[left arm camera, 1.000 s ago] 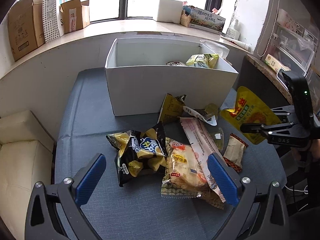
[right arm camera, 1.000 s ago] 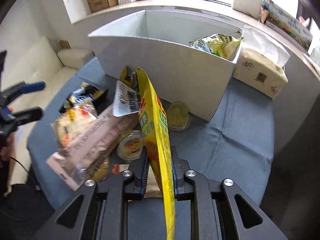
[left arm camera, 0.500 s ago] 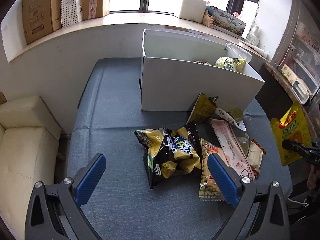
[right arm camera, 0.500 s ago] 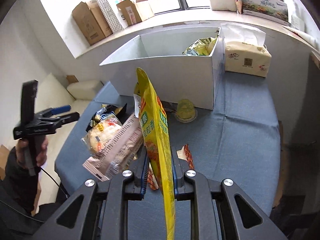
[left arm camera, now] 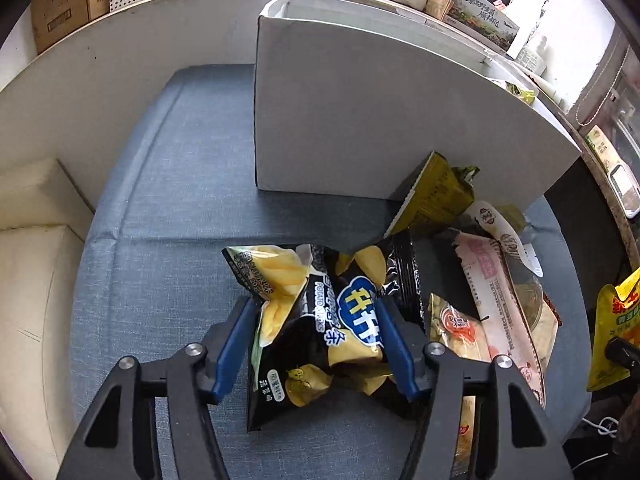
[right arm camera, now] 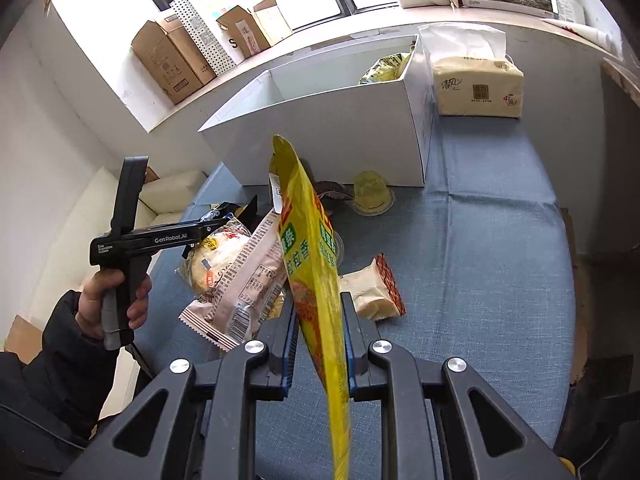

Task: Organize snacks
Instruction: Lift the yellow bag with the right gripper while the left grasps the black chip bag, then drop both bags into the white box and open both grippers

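left wrist view: the left claw [left arm camera: 316, 334] sits low over the blue-grey desk [left arm camera: 168, 240], its blue pads on either side of a black and yellow chip bag [left arm camera: 320, 320]; the jaws have just been closing, and the pads now touch the crumpled sides of the bag, which lies on the cloth near the front of the snack pile. just right of it lie a small orange-labelled cracker pack [left arm camera: 456, 328] and a long pink wrapper [left arm camera: 496, 292], and an olive-gold packet [left arm camera: 434, 196] leans against the front wall of the white box [left arm camera: 360, 120], which stands at the far side of the desk. in the right wrist view the right claw [right arm camera: 318, 344] is narrowly closed on a tall yellow bag [right arm camera: 312, 248], pinching it edge-on so the bag stands upright above the desk, clear of the pile. beyond it a clear jelly cup [right arm camera: 372, 198] rests by the box wall, a small cream packet with a red end [right arm camera: 376, 290] lies on the cloth, and a tissue pack [right arm camera: 476, 84] sits beside the box. a yellow-green snack bag [right arm camera: 386, 70] already lies inside the box. at the left a hand [right arm camera: 108, 300] in a dark sleeve grips the handle of the left claw.
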Tool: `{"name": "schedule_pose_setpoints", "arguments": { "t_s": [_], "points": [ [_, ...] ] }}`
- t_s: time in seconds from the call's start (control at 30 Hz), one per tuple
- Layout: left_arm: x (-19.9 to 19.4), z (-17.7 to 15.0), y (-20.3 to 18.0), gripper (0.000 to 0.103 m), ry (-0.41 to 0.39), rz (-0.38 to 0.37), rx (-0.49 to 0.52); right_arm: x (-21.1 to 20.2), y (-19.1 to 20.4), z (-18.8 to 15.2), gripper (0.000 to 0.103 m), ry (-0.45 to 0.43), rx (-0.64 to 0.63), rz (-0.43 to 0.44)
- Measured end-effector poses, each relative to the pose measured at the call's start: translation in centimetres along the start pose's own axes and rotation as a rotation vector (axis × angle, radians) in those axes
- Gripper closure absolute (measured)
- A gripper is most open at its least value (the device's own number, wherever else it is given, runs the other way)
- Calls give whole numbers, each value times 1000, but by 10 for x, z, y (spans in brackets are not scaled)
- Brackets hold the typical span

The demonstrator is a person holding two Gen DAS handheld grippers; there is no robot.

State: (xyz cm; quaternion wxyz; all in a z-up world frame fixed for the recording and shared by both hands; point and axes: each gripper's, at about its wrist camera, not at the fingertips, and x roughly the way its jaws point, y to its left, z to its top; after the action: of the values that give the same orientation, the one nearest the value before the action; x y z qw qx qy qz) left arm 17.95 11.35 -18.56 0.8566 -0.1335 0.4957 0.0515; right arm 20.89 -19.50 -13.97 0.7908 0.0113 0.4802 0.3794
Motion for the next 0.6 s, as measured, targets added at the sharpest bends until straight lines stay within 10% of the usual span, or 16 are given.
{"name": "schedule_pose_setpoints", "arguments": {
  "t_s": [0.13,0.6],
  "points": [
    [-16,-4,-3,59,-25,28,26,3,4,-1,83,5,-2,11],
    [-126,37,-8,60,-251,-47,81,-4,29,36,83,-92,-29,66]
  ]
}}
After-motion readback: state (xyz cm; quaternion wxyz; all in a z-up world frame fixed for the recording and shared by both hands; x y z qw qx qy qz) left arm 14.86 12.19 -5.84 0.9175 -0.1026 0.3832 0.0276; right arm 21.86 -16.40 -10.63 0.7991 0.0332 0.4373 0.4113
